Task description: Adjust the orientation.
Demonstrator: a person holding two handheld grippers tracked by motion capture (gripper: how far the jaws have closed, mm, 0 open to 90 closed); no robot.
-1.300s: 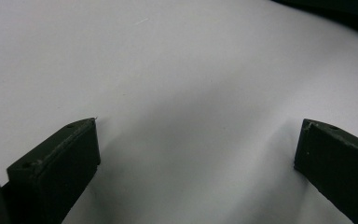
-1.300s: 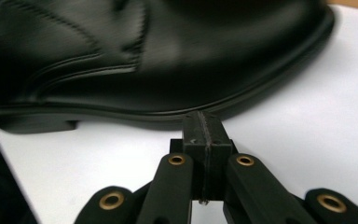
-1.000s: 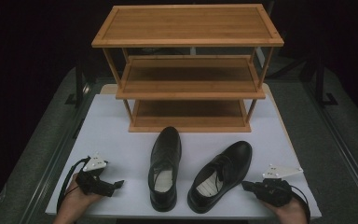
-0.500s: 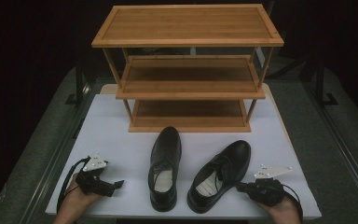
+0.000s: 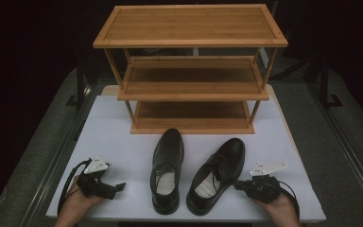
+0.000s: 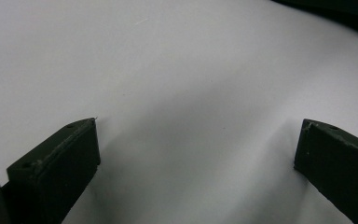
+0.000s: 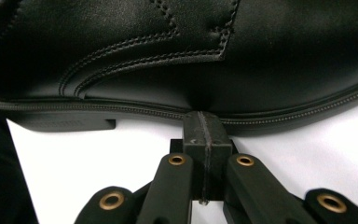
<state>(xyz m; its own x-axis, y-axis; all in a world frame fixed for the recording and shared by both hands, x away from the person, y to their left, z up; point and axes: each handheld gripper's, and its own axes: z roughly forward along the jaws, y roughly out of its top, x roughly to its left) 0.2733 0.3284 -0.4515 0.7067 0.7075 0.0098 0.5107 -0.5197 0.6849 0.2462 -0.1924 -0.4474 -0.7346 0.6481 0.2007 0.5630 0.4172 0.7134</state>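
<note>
Now the right gripper (image 5: 240, 185), pressed together, is touching the right shoe (image 5: 217, 174) at 9 o'clock; the shoe could be pushed aside against the left shoe (image 5: 167, 168). The left gripper (image 5: 118, 187) is spread.

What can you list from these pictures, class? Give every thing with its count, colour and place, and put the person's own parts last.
Shelf rack: one, brown wood, three tiers, far half of the table.
Left-hand shoe: one, black leather, table centre, toe towards the rack.
Right-hand shoe: one, black leather, beside the first, toe angled towards the rack's right end.
Table top: one, white, under everything.
Left gripper: one, black, near left edge of the table, jaws wide apart over bare table.
Right gripper: one, black, near right edge, jaws pressed together, tips touching the right-hand shoe's sole edge.
Hands: two, each holding a gripper.
</note>
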